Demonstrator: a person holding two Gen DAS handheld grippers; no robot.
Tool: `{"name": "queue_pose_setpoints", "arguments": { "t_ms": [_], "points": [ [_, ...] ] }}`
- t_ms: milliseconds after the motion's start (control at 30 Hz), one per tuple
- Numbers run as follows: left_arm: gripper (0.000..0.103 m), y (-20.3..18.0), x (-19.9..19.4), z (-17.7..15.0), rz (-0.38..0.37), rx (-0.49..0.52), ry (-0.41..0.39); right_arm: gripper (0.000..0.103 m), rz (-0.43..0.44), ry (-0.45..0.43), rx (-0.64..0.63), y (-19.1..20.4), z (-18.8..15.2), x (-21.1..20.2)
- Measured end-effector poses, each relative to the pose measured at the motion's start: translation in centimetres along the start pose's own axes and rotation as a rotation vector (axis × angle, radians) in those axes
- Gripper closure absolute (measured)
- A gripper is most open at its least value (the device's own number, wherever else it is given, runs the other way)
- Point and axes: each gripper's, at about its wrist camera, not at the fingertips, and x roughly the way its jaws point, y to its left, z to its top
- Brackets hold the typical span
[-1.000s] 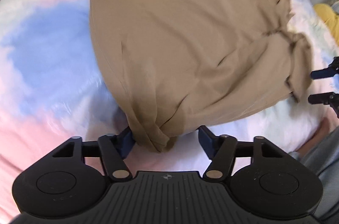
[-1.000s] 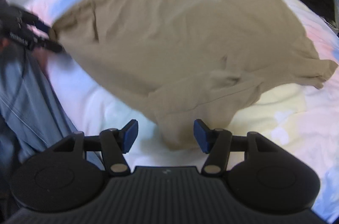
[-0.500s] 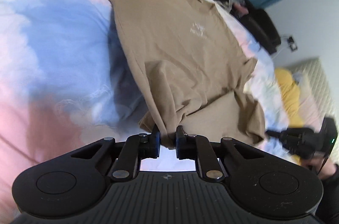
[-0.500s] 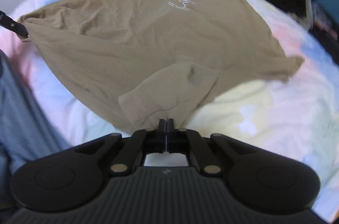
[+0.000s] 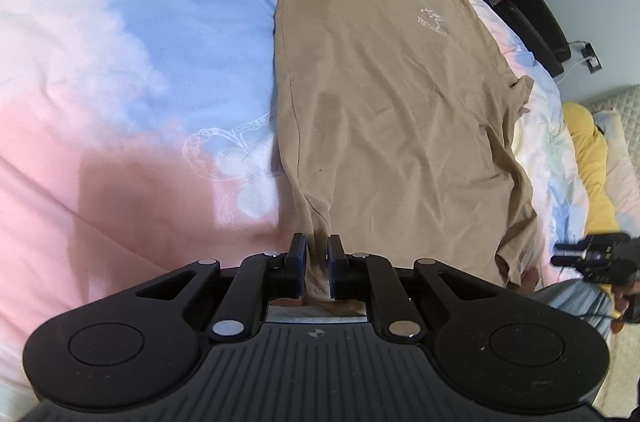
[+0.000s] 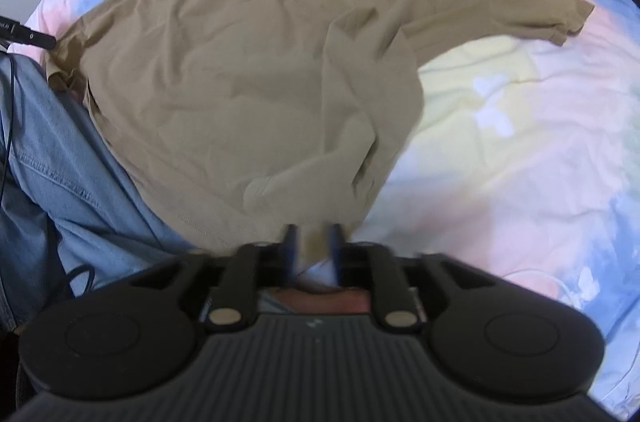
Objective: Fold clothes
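Lying spread across the pastel bedspread (image 5: 120,70), print side up: tan T-shirt (image 5: 380,94). Left hand-held gripper (image 5: 316,262) pinching one hem corner between nearly closed blue pads. Right hand-held gripper (image 6: 311,246) clamping the other hem corner, beside blue jeans (image 6: 60,174); view slightly blurred.

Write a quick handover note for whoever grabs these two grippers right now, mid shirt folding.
Left gripper: closed on the bottom hem of the tan T-shirt.
Right gripper: fingers narrowly apart with the hem between them; blurred, so the grip is uncertain.
The shirt lies spread, logo up, on the pastel bedspread, with its near right side wrinkled and bunched.
Done: shirt laid out.
Left: smooth it, then make every fold.
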Motion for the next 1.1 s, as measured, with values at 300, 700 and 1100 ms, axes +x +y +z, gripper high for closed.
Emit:
{"name": "queue_pose_setpoints", "arguments": {
  "t_ms": [300, 700, 1100],
  "points": [
    [0.096, -0.7, 0.1, -0.2, 0.042, 0.040, -0.042, 0.048, -0.134, -0.181, -0.007, 0.7, 4.9, 3.1],
    [0.086, -1.3, -3.6, -0.9, 0.137, 0.123, -0.194, 0.049, -0.125, -0.331, 0.525, -8.6, 9.7, 9.4],
    [0.035, -14.6, 2.9, 2.2, 0.052, 0.385, -0.359, 0.103, -0.212, -0.394, 0.578, -12.2, 7.9, 7.9]
  ]
}}
